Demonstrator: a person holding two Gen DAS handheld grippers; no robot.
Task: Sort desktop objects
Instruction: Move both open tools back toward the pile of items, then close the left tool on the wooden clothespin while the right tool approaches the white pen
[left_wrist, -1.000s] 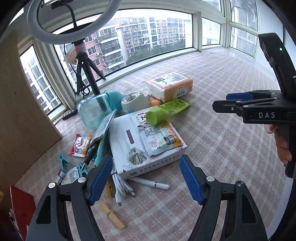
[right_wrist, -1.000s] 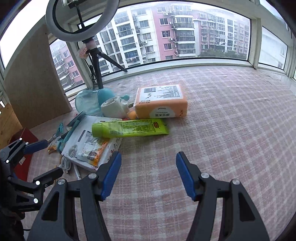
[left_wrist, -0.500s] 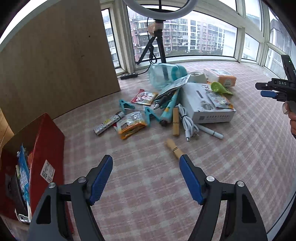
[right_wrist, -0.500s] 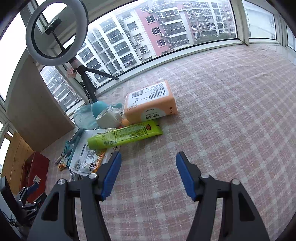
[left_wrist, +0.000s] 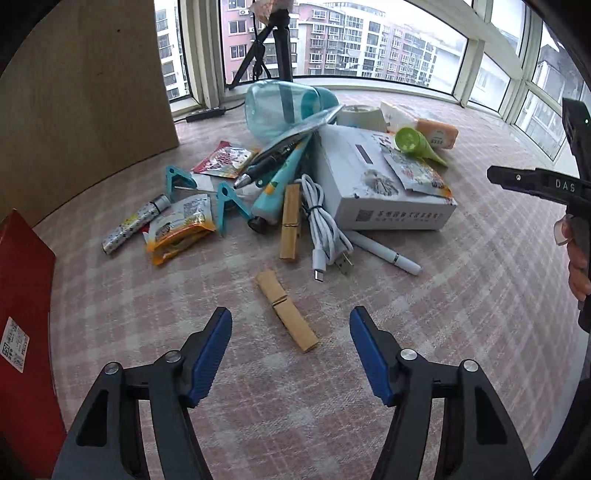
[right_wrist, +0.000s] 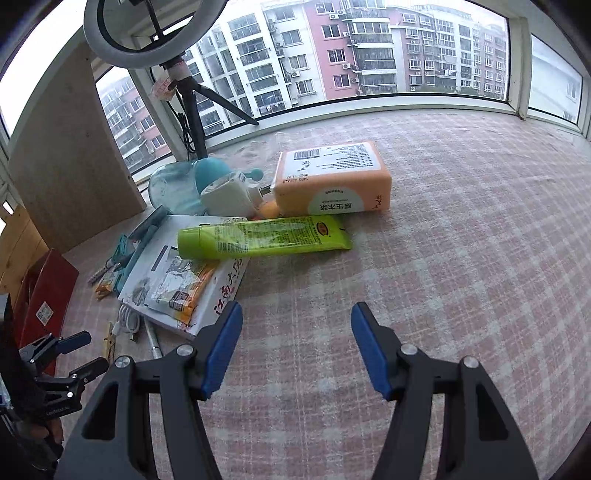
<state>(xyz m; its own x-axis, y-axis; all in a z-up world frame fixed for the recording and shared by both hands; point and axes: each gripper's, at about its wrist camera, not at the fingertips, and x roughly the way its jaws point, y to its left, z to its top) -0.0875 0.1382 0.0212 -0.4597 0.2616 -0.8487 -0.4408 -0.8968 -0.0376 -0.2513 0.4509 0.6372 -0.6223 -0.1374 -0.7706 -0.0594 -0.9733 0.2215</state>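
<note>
A pile of desk items lies on the pink checked cloth. In the left wrist view a wooden clothespin (left_wrist: 284, 306) lies loose in front of the pile. My left gripper (left_wrist: 290, 314) hangs over it, jaws closing, one blue pad on each side and neither touching it. Behind are a second clothespin (left_wrist: 290, 221), a white cable (left_wrist: 321, 229), a white pen (left_wrist: 384, 251) and a white box (left_wrist: 369, 184). My right gripper (right_wrist: 295, 317) stands open over bare cloth, nothing between its fingers. A green tube (right_wrist: 258, 238) and an orange tissue pack (right_wrist: 332, 184) lie ahead of it.
A red box (left_wrist: 22, 314) stands at the left edge beside a wooden panel (left_wrist: 81, 92). Teal clips (left_wrist: 229, 203), a snack packet (left_wrist: 181, 229), a patterned silver stick (left_wrist: 136, 225) and a teal bottle (left_wrist: 280, 107) crowd the pile. A ring-light tripod (right_wrist: 192, 110) stands by the window.
My left gripper has swung from over the white box to the pile's near edge and dropped lower, over the loose clothespin, and its jaws have narrowed. The right gripper's view shifted only slightly.
</note>
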